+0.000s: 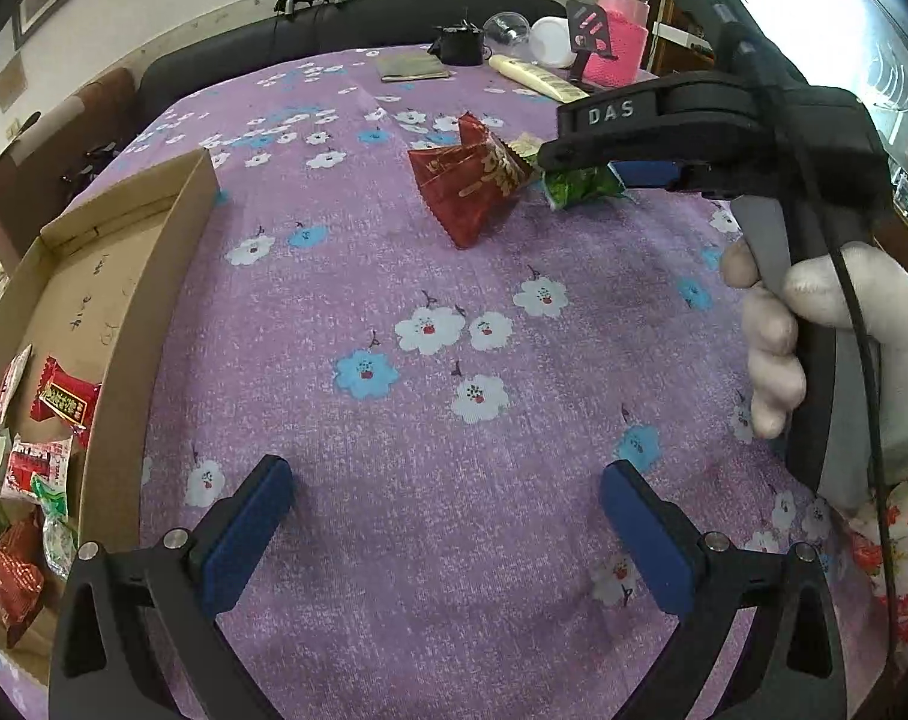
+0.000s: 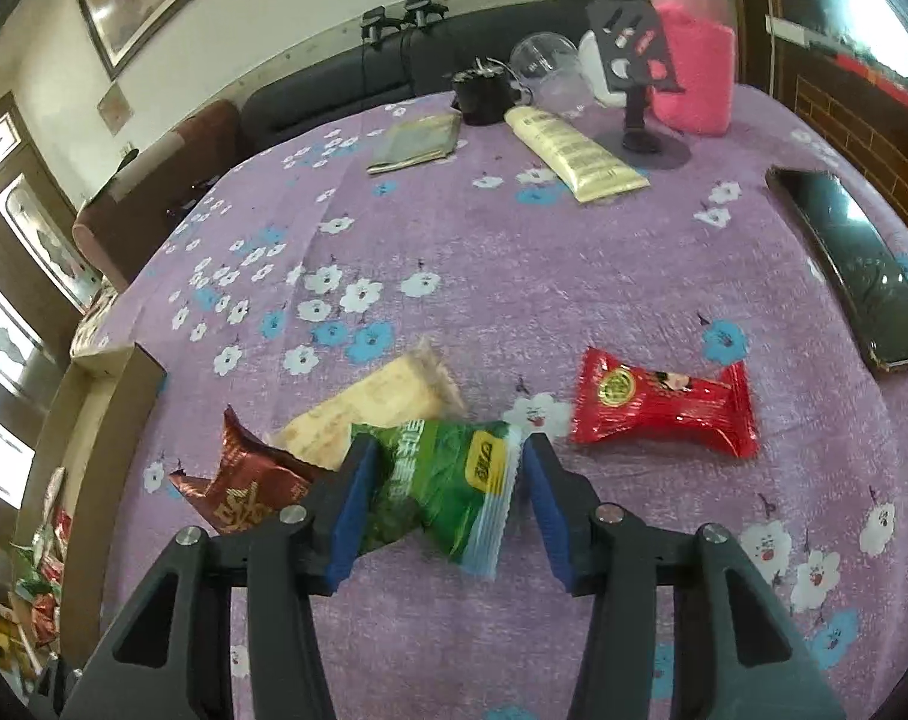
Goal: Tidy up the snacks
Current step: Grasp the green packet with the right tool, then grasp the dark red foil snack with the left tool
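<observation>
The right gripper (image 2: 444, 501) sits low in the middle of its own view with the green packet (image 2: 438, 489) between its blue pads (image 2: 351, 510). The left pad presses the packet's side; the right pad is just beside the packet's clear crimped end, and I cannot tell if it touches, so the packet looks caught but not firmly. In the left view the same gripper (image 1: 580, 171) shows at upper right, held by a white-gloved hand (image 1: 814, 330), with the green packet (image 1: 577, 189) poking out under its tip.

Just left of the packet in the right view a dark red packet (image 2: 243, 489) lies on the purple flowered cloth (image 2: 514, 276), and a pale beige packet (image 2: 375, 405) lies behind both, touching them. A bright red packet (image 2: 664, 405) lies apart at centre right.

The left gripper (image 1: 447, 540) hovers at the bottom of its view, fingers spread wide with nothing between them. At the left edge there a cardboard box (image 1: 147, 276) holds several red and green snacks (image 1: 63, 399) piled toward the lower left corner.

At the top of the right view stand a pink bottle (image 2: 694, 72), a cream tube (image 2: 574, 153), a clear cup (image 2: 544, 69) and a flat olive pouch (image 2: 417, 141). A dark phone (image 2: 850, 264) lies at the right edge.
</observation>
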A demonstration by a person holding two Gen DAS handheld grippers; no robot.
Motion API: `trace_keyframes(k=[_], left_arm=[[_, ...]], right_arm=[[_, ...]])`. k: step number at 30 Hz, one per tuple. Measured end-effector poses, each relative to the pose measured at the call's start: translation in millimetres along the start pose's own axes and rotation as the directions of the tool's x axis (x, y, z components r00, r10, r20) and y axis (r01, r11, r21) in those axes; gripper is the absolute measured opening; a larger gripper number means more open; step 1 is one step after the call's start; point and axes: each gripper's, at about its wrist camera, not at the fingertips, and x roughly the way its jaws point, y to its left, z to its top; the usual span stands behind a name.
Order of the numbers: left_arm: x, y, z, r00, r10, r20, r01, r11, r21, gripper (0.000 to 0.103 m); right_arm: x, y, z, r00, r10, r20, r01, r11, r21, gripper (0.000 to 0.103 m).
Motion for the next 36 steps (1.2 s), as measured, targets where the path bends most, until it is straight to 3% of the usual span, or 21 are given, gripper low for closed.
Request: trace_keyframes(k=[3, 12, 14, 17, 18, 21, 24, 27, 30, 31, 32, 33, 34, 35, 36], left_arm=[[-0.2, -0.3, 0.2, 1.000, 0.001, 0.000, -0.001, 1.000, 0.001, 0.103], [0.1, 1.7, 0.1, 1.000, -0.007, 0.001, 0.007, 1.000, 0.001, 0.103], [-2.6, 4.4, 1.1, 0.999, -0.048, 0.009, 0.049, 0.999, -0.009, 0.102], [-7.0, 13.7, 10.9, 0.986, -0.166, 0.022, 0.167, 0.984, -0.065, 0.082], [-6.2, 15.2, 16.5, 0.983, -0.182, 0.019, 0.183, 0.980, -0.083, 0.081], [-0.1, 13.2, 37.3, 0.987, -0.159, 0.023, 0.161, 0.983, -0.090, 0.081], [14.7, 0.0, 59.5, 0.993, -0.116, 0.016, 0.116, 0.993, -0.014, 0.081], [33.2, -8.6, 75.9, 0.994, -0.108, 0.015, 0.108, 0.993, 0.044, 0.080], [47.4, -1.4, 90.8, 0.992, -0.123, 0.015, 0.122, 0.992, 0.037, 0.079], [49.8, -0.7, 92.9, 0.992, -0.128, 0.014, 0.128, 0.991, 0.036, 0.077], [52.4, 0.0, 95.1, 0.990, -0.137, 0.012, 0.137, 0.990, 0.037, 0.069], [53.6, -0.6, 96.4, 0.991, -0.134, 0.013, 0.133, 0.990, 0.049, 0.054], [54.7, -2.1, 97.0, 0.991, -0.133, 0.004, 0.133, 0.990, 0.057, 0.049], [53.5, -3.2, 97.7, 0.992, -0.125, 0.007, 0.124, 0.990, 0.068, 0.035], [52.8, -3.8, 97.5, 0.992, -0.129, 0.004, 0.128, 0.990, 0.067, 0.033]], right_arm=[[0.4, 8.4, -6.5, 0.999, 0.019, -0.035, -0.020, 0.999, -0.027, 0.031], [-34.2, 4.5, -45.7, 0.998, 0.041, -0.054, -0.043, 0.998, -0.043, 0.029], [-41.7, 0.5, -54.6, 0.998, 0.037, -0.040, -0.040, 0.998, -0.055, 0.029], [-47.3, -10.8, -61.2, 0.997, 0.074, -0.013, -0.075, 0.996, -0.038, 0.029], [-47.4, -13.4, -60.9, 0.996, 0.087, -0.014, -0.087, 0.996, -0.026, 0.029], [-46.7, -14.7, -59.4, 0.995, 0.099, -0.019, -0.100, 0.995, -0.021, 0.029], [-47.5, -15.5, -59.7, 0.994, 0.105, -0.023, -0.105, 0.994, -0.016, 0.029], [-48.3, -18.9, -59.3, 0.995, 0.102, -0.023, -0.102, 0.995, 0.002, 0.029], [-48.1, -27.7, -57.5, 0.990, 0.139, -0.029, -0.137, 0.989, 0.047, 0.029], [-48.0, -28.8, -57.3, 0.989, 0.143, -0.030, -0.141, 0.989, 0.053, 0.029], [-48.1, -29.1, -57.4, 0.989, 0.144, -0.030, -0.142, 0.988, 0.055, 0.029], [-48.3, -29.3, -57.6, 0.989, 0.146, -0.030, -0.145, 0.988, 0.058, 0.029], [-48.2, -29.6, -57.7, 0.988, 0.150, -0.031, -0.148, 0.987, 0.061, 0.029], [-48.3, -30.3, -57.6, 0.987, 0.155, -0.031, -0.153, 0.986, 0.065, 0.029], [-48.1, -30.9, -57.2, 0.987, 0.159, -0.031, -0.156, 0.985, 0.070, 0.029]])
